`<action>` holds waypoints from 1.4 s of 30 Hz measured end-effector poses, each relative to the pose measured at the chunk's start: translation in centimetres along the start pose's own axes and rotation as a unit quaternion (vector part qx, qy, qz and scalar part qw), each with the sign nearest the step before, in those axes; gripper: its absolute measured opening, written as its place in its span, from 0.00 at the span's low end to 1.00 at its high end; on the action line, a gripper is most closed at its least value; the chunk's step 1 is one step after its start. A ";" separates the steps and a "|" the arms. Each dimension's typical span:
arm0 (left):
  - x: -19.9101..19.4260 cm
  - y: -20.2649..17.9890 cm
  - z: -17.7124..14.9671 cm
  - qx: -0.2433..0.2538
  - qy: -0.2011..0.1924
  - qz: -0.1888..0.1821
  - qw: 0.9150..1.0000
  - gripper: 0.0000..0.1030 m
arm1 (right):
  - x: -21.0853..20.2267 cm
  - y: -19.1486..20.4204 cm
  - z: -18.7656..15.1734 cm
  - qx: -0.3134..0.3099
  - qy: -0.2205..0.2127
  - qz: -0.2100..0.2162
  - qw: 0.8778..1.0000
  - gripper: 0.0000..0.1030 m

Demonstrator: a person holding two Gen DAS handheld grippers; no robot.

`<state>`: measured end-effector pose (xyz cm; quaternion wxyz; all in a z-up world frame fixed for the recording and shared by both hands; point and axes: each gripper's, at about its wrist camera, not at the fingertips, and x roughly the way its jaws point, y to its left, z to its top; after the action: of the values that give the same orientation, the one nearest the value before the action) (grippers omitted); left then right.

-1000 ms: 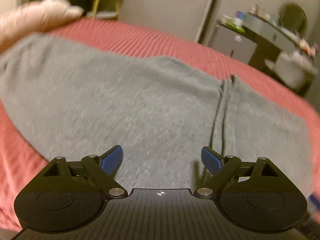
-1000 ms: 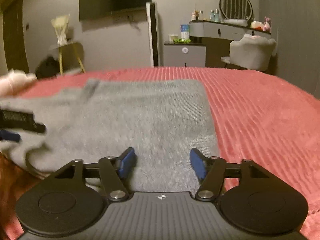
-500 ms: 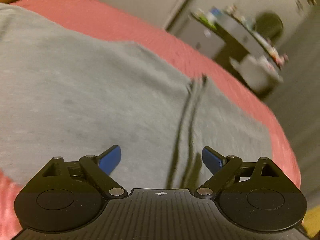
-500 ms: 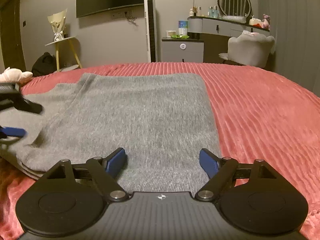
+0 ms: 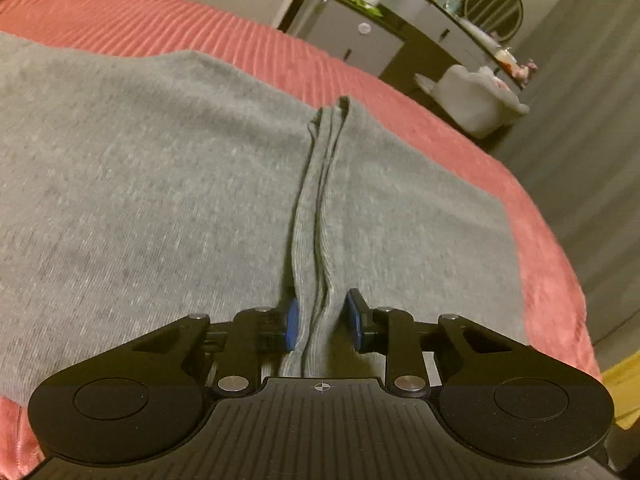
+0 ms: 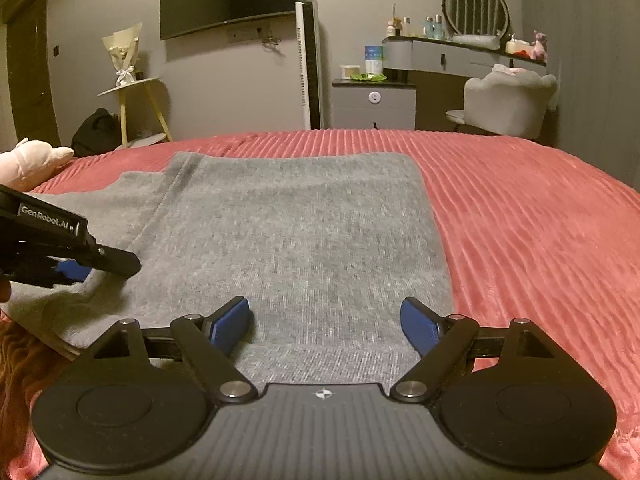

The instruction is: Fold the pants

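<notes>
Grey knit pants [image 5: 140, 184] lie flat on a red ribbed bedspread [image 5: 240, 52]. A raised ridge of layered grey fabric [image 5: 320, 200] runs down the middle in the left wrist view. My left gripper [image 5: 322, 320] is closed on the near end of that ridge, blue pads on both sides of it. In the right wrist view the pants [image 6: 304, 232] spread ahead, and my right gripper [image 6: 326, 326] is open over their near edge, holding nothing. The left gripper [image 6: 76, 268] shows at the left there.
A pink plush toy [image 6: 28, 162] lies at the bed's left edge. Beyond the bed stand a side table with a bouquet [image 6: 128, 80], a grey cabinet [image 6: 374, 106], a vanity with mirror [image 6: 476, 8] and a grey chair [image 6: 508, 100].
My left gripper swung right over the pants and closed on the fabric ridge. My right gripper opened wider and stayed at the near edge.
</notes>
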<state>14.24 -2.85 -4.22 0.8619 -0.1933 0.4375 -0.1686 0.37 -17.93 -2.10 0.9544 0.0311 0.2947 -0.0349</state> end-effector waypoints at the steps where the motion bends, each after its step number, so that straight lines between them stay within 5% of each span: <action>1: 0.1 0.0 0.0 0.003 -0.001 0.000 1.000 0.25 | 0.0 0.0 0.0 0.000 -0.001 0.001 1.000 0.82; 13: -3.6 0.1 0.2 -0.003 -0.075 -0.011 0.997 0.14 | -0.5 -0.3 0.3 0.023 -0.024 0.002 0.999 0.82; 15: -5.1 0.5 0.3 0.000 -0.110 0.015 0.994 0.02 | -0.7 -0.4 0.3 0.028 -0.031 0.005 0.999 0.82; 17: -6.0 1.1 0.6 0.021 -0.133 0.071 0.988 0.01 | -0.8 -0.6 0.4 0.032 -0.035 0.010 0.999 0.82; 19: -5.4 2.5 1.0 0.017 -0.102 0.097 0.990 0.01 | -0.5 -0.6 0.4 0.038 -0.031 0.012 0.999 0.82; 21: -4.4 3.7 1.2 -0.023 -0.067 0.080 0.994 0.10 | 0.0 -0.8 0.3 0.043 -0.022 0.015 0.999 0.82; 24: -4.2 3.2 1.2 -0.010 -0.065 0.078 0.995 0.41 | 0.4 -0.8 0.4 0.041 -0.022 0.016 0.999 0.82; 25: -4.4 3.2 1.3 -0.014 -0.071 0.066 0.995 0.61 | 0.5 -0.7 0.4 0.041 -0.021 0.015 0.999 0.82; 26: -4.6 3.4 1.3 -0.026 -0.077 0.054 0.995 0.71 | 0.6 -0.7 0.4 0.040 -0.018 0.015 0.999 0.82; 30: -5.3 5.4 1.5 -0.102 -0.076 0.012 0.992 0.71 | 0.9 -0.8 0.3 0.036 -0.013 0.016 0.999 0.84; 34: -9.1 10.2 1.8 -0.221 -0.137 0.018 0.965 0.71 | 1.2 -1.0 0.2 0.032 -0.008 0.017 0.999 0.85; 38: -15.1 16.7 0.3 -0.303 -0.231 0.072 0.922 0.75 | 1.3 -1.0 0.3 0.029 -0.004 0.018 0.999 0.86; 42: -18.5 22.3 -2.4 -0.357 -0.250 0.121 0.892 0.75 | 1.4 -0.9 0.3 0.024 -0.003 0.020 1.000 0.89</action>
<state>4.64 24.58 -3.53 0.8294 -0.4691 0.2586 0.1584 1.56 -18.95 -2.70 0.9549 0.0596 0.2901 -0.0233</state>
